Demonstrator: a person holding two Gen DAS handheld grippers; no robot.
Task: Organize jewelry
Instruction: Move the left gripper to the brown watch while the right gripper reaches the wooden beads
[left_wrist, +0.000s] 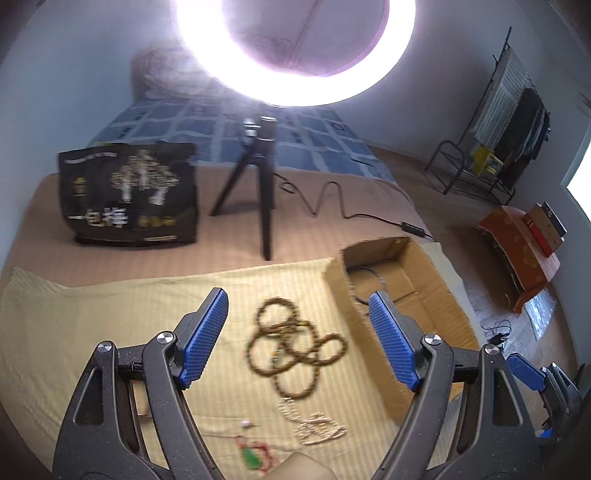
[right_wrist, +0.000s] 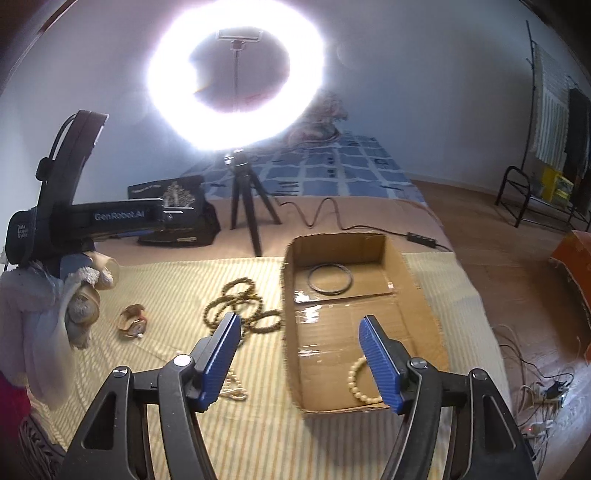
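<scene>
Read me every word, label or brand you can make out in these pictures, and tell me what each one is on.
"GenRobot.AI": on the body of the left gripper, seen from the right wrist.
"Data Acqui... Syste...": small white label at that gripper's rear end, cut off.
"一包梅": large white characters on the black bag, somewhat blurred.
Other small print on the bag: too blurred to read.
Nothing readable on the cardboard box.

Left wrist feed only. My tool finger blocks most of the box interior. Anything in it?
Observer: Yes. A cream bead bracelet lies in the cardboard box, at the near end.
Operator: And the dark arc at the far end?
Observer: It's a full black ring, lying flat on the box floor.
Operator: Is the right tool carrying anything?
Observer: No. The right tool is open and empty, over the box's near left wall.
</scene>
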